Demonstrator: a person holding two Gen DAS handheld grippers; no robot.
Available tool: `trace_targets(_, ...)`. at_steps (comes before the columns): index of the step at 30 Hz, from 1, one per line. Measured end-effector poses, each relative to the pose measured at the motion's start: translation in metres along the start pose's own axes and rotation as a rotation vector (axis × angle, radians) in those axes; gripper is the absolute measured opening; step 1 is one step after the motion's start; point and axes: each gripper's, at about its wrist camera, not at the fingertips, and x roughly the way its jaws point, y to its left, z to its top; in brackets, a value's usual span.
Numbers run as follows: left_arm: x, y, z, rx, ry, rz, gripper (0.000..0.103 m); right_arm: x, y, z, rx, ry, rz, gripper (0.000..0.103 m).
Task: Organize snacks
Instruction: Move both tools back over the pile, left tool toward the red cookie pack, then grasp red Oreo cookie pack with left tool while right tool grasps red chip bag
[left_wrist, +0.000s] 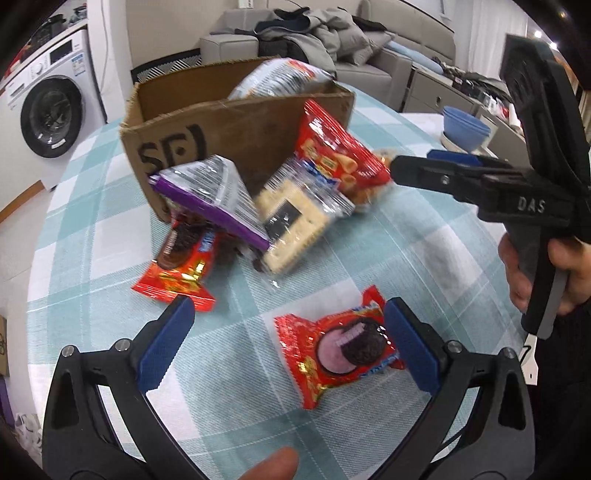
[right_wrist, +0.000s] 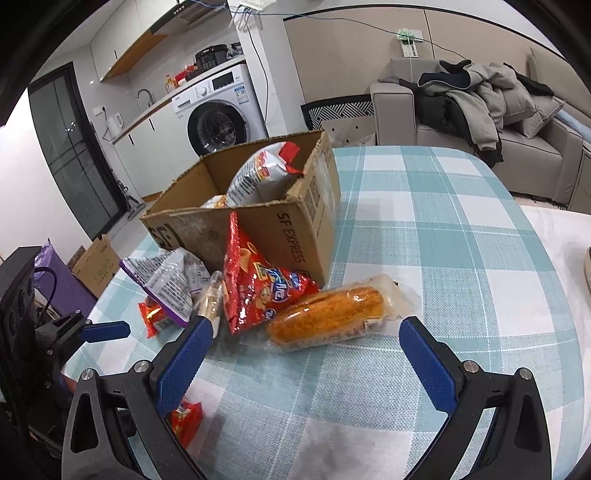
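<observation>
The left gripper (left_wrist: 286, 343) is held low with its jaws spread wide, the blue pads (left_wrist: 166, 347) angled outward. A fingertip (left_wrist: 273, 463) shows at the bottom edge of the left wrist view. The right gripper (right_wrist: 306, 363) also has its jaws wide apart. From the left wrist view, a hand (left_wrist: 535, 273) wraps its black handle at the right edge, the jaws pointing leftward.
</observation>
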Motion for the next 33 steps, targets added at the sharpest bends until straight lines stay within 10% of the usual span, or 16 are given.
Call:
trace_targets(15,0.033,-0.034,-0.017,0.106,0.114,-0.049,0.102,0.003,-0.003,-0.003,-0.01,0.026,-0.008,0.103)
trace_targets(23,0.036,-0.047,-0.03,0.176,0.131,-0.07,0.056,0.005,-0.004,-0.004,-0.006,0.029,-0.008,0.103)
trace_targets(33,0.019,-0.02,-0.011,0.067,0.002,-0.046,0.051,0.009,-0.001,-0.004,-0.013,0.023,-0.009,0.103)
